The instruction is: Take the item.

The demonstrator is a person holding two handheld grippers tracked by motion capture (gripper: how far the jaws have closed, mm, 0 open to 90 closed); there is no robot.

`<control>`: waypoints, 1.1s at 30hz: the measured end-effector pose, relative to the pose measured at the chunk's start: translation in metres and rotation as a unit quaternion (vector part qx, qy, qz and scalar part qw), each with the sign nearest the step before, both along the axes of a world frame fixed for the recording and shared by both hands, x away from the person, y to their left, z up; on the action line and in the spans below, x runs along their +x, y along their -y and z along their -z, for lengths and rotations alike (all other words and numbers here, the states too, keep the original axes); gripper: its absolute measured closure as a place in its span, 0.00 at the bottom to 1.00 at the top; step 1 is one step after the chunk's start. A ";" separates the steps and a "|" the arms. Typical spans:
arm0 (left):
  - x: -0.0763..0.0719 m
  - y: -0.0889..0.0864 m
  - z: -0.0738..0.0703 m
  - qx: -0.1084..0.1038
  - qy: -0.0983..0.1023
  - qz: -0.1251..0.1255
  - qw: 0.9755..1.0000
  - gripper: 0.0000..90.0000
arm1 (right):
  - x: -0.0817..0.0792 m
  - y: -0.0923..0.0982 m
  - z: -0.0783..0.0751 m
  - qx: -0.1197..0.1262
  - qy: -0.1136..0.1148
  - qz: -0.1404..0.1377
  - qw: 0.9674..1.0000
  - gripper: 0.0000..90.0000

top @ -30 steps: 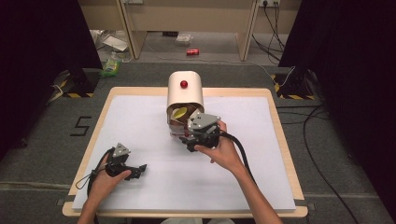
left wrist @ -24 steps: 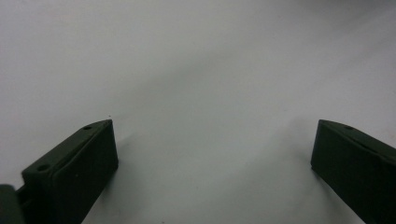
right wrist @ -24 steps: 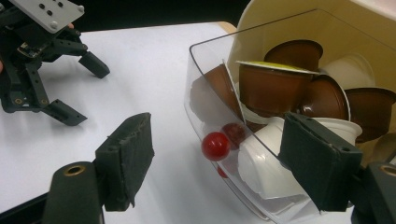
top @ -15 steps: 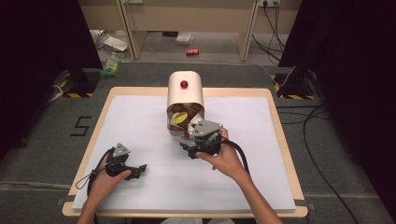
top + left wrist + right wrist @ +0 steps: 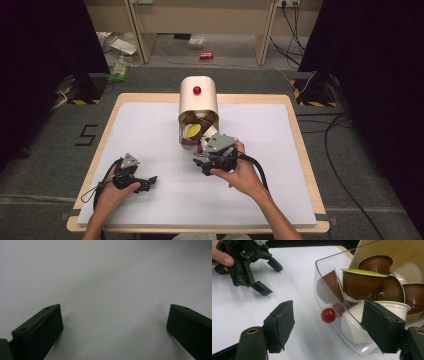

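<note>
White sheet (image 5: 150,130) covering our wooden table (image 5: 299,145), grey carpet (image 5: 60,150) surrounding, we are holding left gripper (image 5: 145,183) and right gripper (image 5: 201,161) with jaws wide, red can (image 5: 206,55) lying beyond.

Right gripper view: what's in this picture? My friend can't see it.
A clear drawer full of brown and white coffee pods sits between the right gripper's open black jaws, its red knob facing out. The left gripper rests on the white table behind.

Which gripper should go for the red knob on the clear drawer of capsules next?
Right. The right gripper is open with the red knob between its jaws, at the clear drawer. The left gripper sits far off on the white table.
</note>
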State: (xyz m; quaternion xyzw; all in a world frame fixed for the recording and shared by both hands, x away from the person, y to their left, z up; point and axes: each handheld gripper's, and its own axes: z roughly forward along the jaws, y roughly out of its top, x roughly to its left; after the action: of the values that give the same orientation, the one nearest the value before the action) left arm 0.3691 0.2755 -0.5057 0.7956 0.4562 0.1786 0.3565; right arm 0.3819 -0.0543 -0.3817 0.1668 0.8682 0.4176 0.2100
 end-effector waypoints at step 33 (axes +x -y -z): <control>0.000 0.000 0.000 0.001 0.000 0.000 1.000 0.00 | 0.007 0.004 -0.019 0.048 0.012 0.045 0.998 0.37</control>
State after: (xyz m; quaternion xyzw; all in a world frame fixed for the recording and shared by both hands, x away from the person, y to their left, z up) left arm 0.3692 0.2754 -0.5057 0.7958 0.4561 0.1788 0.3560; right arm 0.3894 -0.0583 -0.3629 0.2110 0.8361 0.4508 0.2306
